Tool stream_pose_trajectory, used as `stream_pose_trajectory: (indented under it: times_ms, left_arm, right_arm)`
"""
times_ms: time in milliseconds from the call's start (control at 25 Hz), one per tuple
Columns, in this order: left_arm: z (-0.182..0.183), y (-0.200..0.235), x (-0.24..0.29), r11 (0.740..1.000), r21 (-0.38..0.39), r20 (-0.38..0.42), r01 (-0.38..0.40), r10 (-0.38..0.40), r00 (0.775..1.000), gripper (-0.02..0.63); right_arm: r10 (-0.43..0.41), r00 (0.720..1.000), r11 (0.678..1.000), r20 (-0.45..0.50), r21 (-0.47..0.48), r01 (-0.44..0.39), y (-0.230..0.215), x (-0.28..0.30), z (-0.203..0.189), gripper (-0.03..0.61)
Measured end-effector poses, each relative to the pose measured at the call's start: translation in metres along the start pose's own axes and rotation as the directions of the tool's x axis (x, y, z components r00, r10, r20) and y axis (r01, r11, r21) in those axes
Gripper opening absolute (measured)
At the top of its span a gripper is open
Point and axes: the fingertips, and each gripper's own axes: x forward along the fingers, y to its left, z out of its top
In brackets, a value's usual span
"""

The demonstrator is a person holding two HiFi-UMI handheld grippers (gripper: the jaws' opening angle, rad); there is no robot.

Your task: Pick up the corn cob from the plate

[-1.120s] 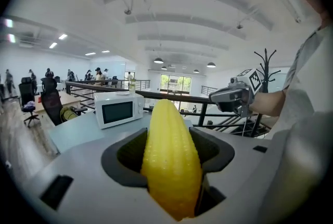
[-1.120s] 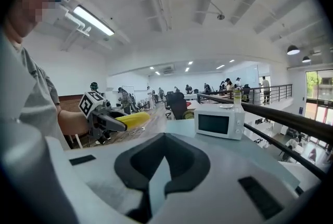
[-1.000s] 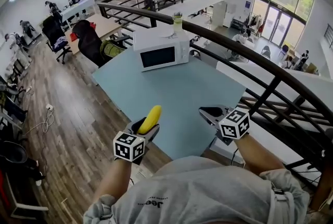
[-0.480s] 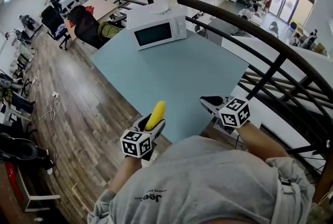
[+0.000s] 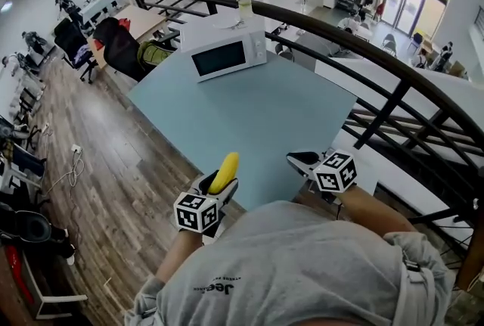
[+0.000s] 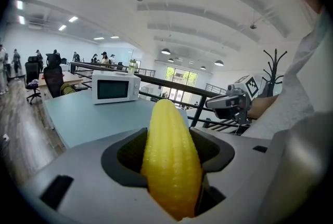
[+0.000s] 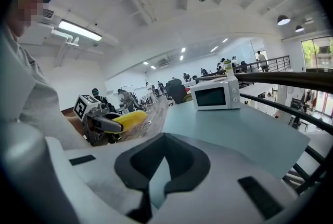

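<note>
**Corn in my left tongs, no plate to be seen**

Head view: my left gripper [image 5: 212, 192] is low at the near edge of the blue table [image 5: 249, 113]. The yellow corn cob [image 5: 226, 168] sticks out of it, tip pointing toward the microwave [image 5: 227, 54] at the far end. My right gripper [image 5: 304, 161] is off to the side, well apart from the cob. I see no plate on the table or anywhere else.

Left gripper view: the jaws stand wide, clamped on the cob's thick end. It fills the hollow between the pads and rises up and away from me, clear of the tabletop.

Right gripper view: the jaws are drawn together, or very nearly, with only a thin sliver of table showing between the pads. They carry nothing.

As I judge it, the pick-up itself is done: the cob is gripped and touches no surface. All that remains is to keep a firm hold.
</note>
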Motion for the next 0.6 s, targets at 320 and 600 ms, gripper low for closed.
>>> stream_pose_trajectory:
  times_ms: [320, 600]
  left_arm:
    - [-0.0001, 0.0011, -0.0047, 1.0, 0.002, 0.002, 0.008, -0.008, 1.0, 0.265]
    - [0.0012, 0.0004, -0.0063, 1.0, -0.002, 0.009, 0.002, -0.002, 1.0, 0.265]
  right_arm:
    - [0.005, 1.0, 0.999, -0.006, -0.038, -0.006, 0.0086, 0.0003, 0.0019, 0.014]
    - [0.024, 1.0, 0.999, -0.005, -0.048, -0.024, 0.0095, 0.0013, 0.0035, 0.014]
